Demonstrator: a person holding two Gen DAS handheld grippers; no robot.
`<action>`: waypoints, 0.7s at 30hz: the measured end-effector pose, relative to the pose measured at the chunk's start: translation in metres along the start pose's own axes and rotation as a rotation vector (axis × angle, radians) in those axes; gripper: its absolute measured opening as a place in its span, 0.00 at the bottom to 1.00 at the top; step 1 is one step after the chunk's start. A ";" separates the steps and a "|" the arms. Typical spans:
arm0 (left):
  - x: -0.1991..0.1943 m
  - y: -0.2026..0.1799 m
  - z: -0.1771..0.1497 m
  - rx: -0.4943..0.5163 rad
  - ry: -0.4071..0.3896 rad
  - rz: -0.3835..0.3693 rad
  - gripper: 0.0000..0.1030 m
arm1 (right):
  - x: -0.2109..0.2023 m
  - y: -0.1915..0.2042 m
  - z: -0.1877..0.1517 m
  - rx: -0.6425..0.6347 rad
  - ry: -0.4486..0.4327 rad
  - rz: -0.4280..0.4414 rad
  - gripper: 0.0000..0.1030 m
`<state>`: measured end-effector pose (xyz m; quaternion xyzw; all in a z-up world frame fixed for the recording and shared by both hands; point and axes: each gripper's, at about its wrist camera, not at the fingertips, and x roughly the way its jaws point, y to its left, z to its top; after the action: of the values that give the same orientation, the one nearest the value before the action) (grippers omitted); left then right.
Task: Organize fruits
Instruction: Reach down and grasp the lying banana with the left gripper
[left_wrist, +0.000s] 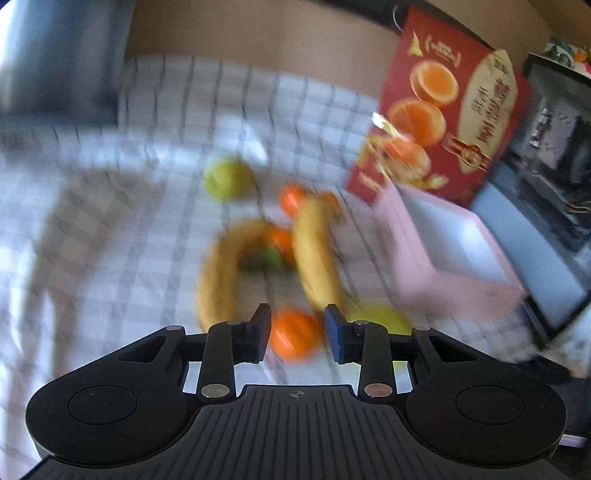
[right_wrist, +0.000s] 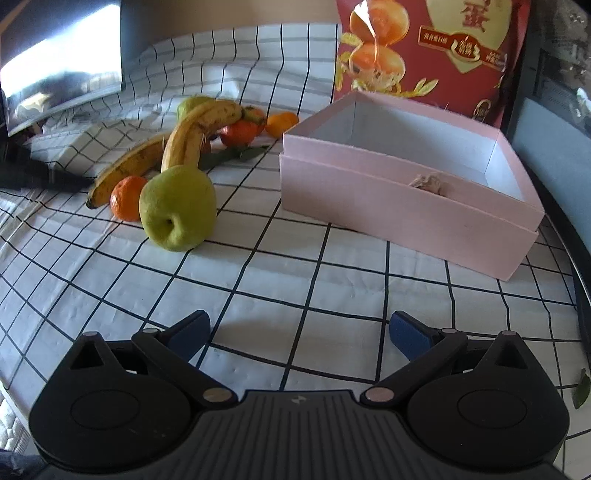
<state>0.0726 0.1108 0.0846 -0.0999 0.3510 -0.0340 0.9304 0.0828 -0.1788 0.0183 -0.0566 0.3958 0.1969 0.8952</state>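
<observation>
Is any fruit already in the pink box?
No. The pink box holds only a small crumpled scrap; the fruit lies on the cloth beside it.

Checked tablecloth (right_wrist: 295, 295), tan wall (left_wrist: 258, 33)

Motion-blurred fruits (left_wrist: 280, 258), left view
</observation>
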 end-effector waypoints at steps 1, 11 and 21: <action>0.004 0.000 0.006 0.029 0.001 0.033 0.35 | 0.001 0.000 0.003 0.002 0.019 -0.001 1.00; 0.071 0.008 0.044 0.220 0.112 0.172 0.36 | 0.002 0.003 0.007 0.020 0.072 -0.020 1.00; 0.123 0.021 0.051 0.205 0.215 0.142 0.43 | -0.001 0.006 0.003 0.050 0.058 -0.045 1.00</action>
<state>0.1987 0.1235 0.0375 0.0246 0.4492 -0.0143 0.8930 0.0821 -0.1729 0.0217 -0.0487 0.4250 0.1652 0.8887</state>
